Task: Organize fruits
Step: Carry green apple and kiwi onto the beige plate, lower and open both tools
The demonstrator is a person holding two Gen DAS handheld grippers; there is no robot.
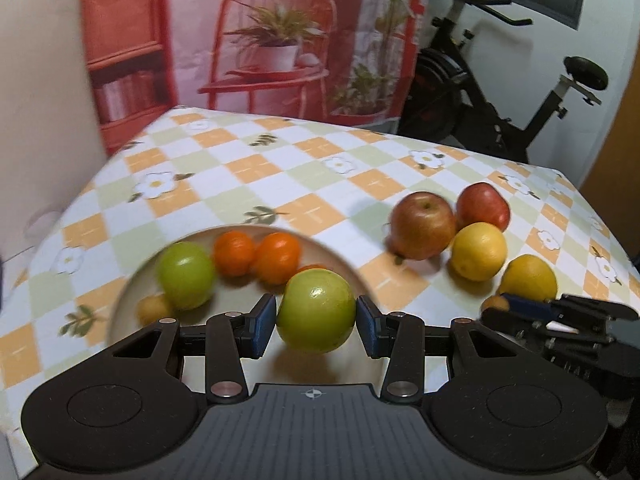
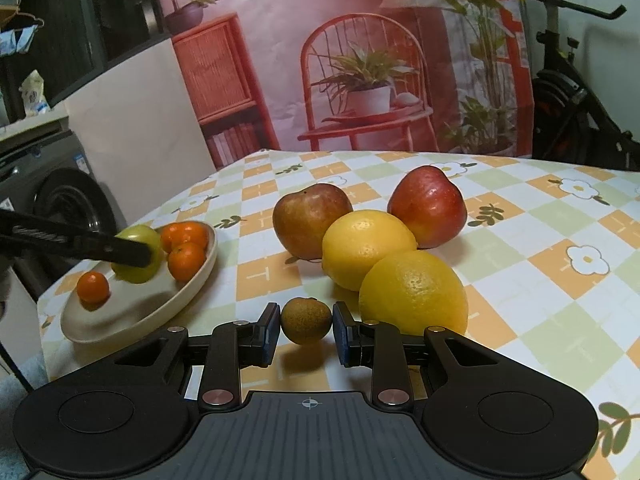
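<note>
My left gripper (image 1: pixel 316 318) is shut on a green apple (image 1: pixel 316 312) and holds it above a beige plate (image 1: pixel 120 308). On the plate lie a second green apple (image 1: pixel 186 274), two mandarins (image 1: pixel 234 253) and a small yellowish fruit (image 1: pixel 154 308). My right gripper (image 2: pixel 306 326) is shut on a small brownish round fruit (image 2: pixel 306 320), lifted just off the tablecloth. Beyond it sit two yellow citrus fruits (image 2: pixel 368 248) and two red apples (image 2: pixel 428 212). In the right wrist view a left finger (image 2: pixel 100 246) crosses the held apple (image 2: pixel 138 256) over the plate (image 2: pixel 132 312).
The checked tablecloth (image 1: pixel 280 176) covers the table, whose left edge runs close to the plate. A printed backdrop (image 2: pixel 360 60) hangs behind the table. An exercise bike (image 1: pixel 500 92) stands at the far right. A washing machine (image 2: pixel 48 192) sits to the left.
</note>
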